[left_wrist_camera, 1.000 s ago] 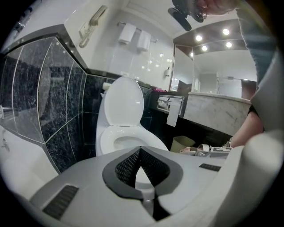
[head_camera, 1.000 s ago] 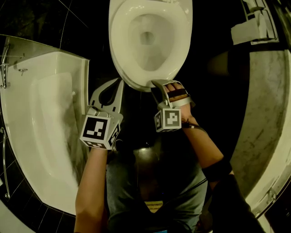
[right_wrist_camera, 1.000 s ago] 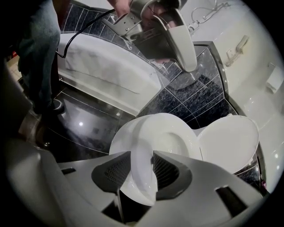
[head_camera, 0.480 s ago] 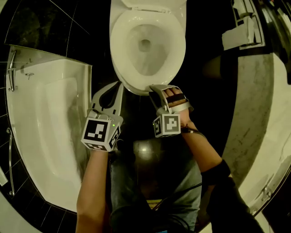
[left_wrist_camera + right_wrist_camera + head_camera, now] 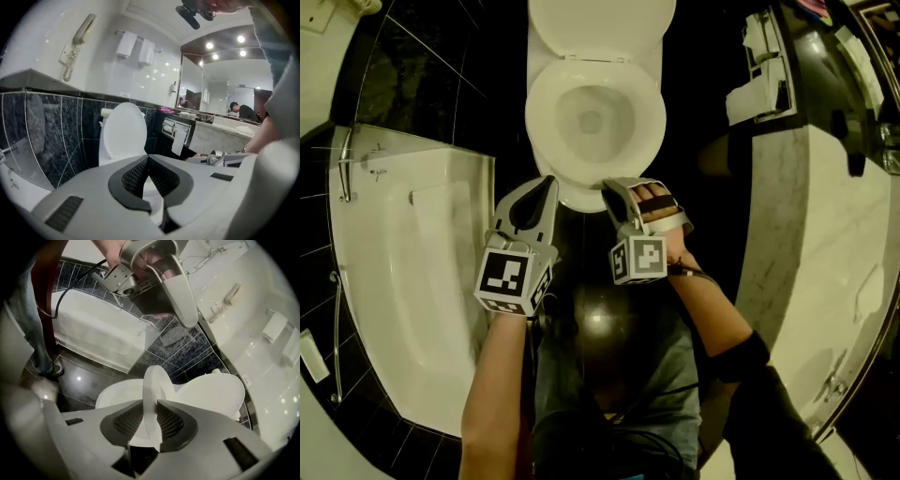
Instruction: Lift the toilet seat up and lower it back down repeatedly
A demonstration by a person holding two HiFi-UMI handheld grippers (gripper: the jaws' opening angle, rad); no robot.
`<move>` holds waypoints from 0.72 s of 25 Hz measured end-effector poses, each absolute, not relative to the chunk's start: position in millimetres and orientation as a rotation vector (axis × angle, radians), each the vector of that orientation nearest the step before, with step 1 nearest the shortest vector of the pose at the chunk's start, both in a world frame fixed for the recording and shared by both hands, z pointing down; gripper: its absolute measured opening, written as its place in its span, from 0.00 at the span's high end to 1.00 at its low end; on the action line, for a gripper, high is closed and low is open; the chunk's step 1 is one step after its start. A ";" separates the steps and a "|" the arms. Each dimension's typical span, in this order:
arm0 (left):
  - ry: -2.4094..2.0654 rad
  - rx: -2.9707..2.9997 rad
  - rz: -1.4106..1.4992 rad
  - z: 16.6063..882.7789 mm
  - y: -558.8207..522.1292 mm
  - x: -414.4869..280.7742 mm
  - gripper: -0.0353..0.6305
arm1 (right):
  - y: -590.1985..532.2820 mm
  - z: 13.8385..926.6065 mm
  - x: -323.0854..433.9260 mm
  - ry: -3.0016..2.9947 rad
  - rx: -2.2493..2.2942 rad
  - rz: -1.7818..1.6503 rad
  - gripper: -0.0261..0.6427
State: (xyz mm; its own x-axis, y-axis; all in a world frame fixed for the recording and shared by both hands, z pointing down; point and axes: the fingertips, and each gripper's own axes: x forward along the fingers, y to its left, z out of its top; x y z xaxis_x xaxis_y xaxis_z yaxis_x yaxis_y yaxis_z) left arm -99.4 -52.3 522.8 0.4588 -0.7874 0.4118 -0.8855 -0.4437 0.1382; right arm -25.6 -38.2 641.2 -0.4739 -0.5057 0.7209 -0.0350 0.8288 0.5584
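Toilet [image 5: 581, 192] at 12 o'clock, lid [image 5: 600, 23] up, R tool [image 5: 607, 186] clamped on seat [image 5: 152, 390] front rim, jaws just closing onto it, seat partway off bowl [image 5: 621, 133], L tool [image 5: 547, 184] pinched shut, empty, tub [image 5: 403, 281] at 9.

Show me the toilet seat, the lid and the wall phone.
seat [image 5: 150, 397], right gripper view, its front edge.
lid [image 5: 124, 133], left gripper view, middle of its raised face.
phone [image 5: 79, 40], left gripper view, handset.
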 end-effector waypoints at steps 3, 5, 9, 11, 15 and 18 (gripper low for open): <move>-1.422 2.393 0.410 492.8 -59.4 -104.2 0.97 | -50.1 619.3 -26.1 -1.997 0.421 -0.567 0.80; -1.425 2.398 0.413 476.1 -64.1 -108.0 0.97 | -58.5 605.4 -26.6 -1.995 0.440 -0.555 0.80; -1.444 2.414 0.404 450.0 -76.7 -117.0 0.97 | -77.5 582.5 -26.7 -1.996 0.469 -0.543 0.81; -1.448 2.409 0.406 440.4 -81.6 -120.7 0.97 | -88.3 571.7 -27.9 -1.997 0.485 -0.537 0.81; -1.438 2.413 0.403 424.3 -87.0 -120.2 0.97 | -114.5 545.8 -27.8 -1.987 0.534 -0.529 0.81; -1.436 2.423 0.391 410.1 -91.9 -123.1 0.97 | -135.7 527.0 -29.9 -1.971 0.558 -0.535 0.81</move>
State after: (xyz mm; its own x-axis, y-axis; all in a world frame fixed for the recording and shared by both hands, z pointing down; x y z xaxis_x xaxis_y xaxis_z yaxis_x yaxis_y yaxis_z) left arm -123.1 -91.9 410.1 0.4643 -0.8011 0.3778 -0.8820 -0.4572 0.1145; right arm -29.9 -135.7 527.0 -0.4138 -0.5890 0.6942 -0.1573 0.7973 0.5827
